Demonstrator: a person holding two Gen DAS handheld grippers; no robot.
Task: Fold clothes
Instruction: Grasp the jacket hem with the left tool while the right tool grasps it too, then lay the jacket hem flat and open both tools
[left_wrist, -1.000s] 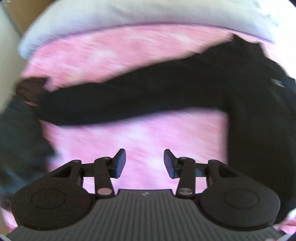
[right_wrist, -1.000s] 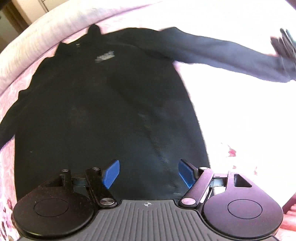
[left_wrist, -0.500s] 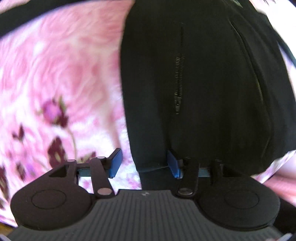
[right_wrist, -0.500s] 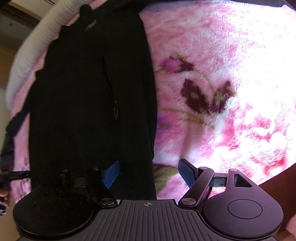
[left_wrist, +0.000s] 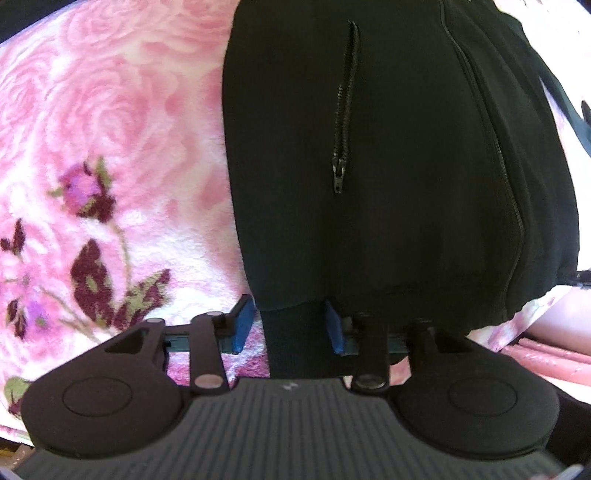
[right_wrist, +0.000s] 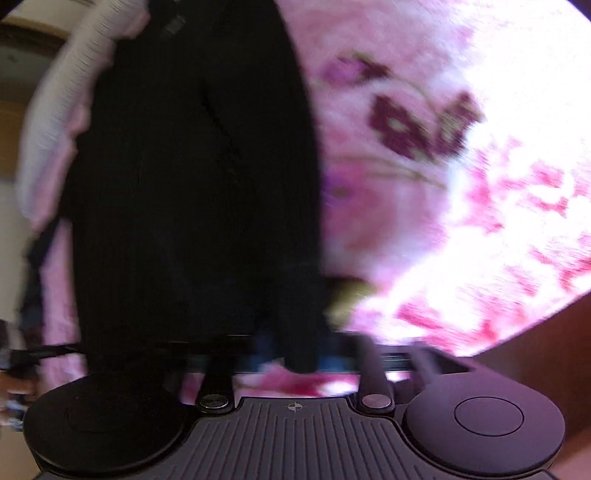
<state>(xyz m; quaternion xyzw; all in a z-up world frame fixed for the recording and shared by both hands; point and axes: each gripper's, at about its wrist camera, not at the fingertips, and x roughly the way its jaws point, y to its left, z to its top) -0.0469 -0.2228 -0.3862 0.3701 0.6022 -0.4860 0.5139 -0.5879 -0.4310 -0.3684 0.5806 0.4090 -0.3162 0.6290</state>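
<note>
Change since a second ago: both grippers have dropped from above the spread garment to its bottom hem; the jacket now fills each wrist view.
Left gripper (left_wrist: 288, 325): jaws closing. A dark strip of cloth at the hem lies between the blue pads (left_wrist: 242, 323), with a gap visible on the left pad's side, so the pads do not yet clamp it.
Right gripper (right_wrist: 295, 354): jaws closing, narrow. Dark fabric at the hem sits between them; the view is motion-blurred, but the pads appear pressed on the cloth.
Meaning for the task: judged as the grasp step at the two lower corners, preparing to lift the hem and fold it toward the collar. No fold of the body is made yet.
Jacket (left_wrist: 388, 166): black, lying flat and front-up on the blanket, hem nearest the cameras.
Jacket detail: a pocket zipper (left_wrist: 341, 140) is shut, its pull hanging down; a front zipper line runs further right.
Blanket (left_wrist: 110, 129): pink fleece with rose print, bare on either side of the jacket.
Risk: judged that the left grasp may catch only the protruding strip rather than the hem.
</note>
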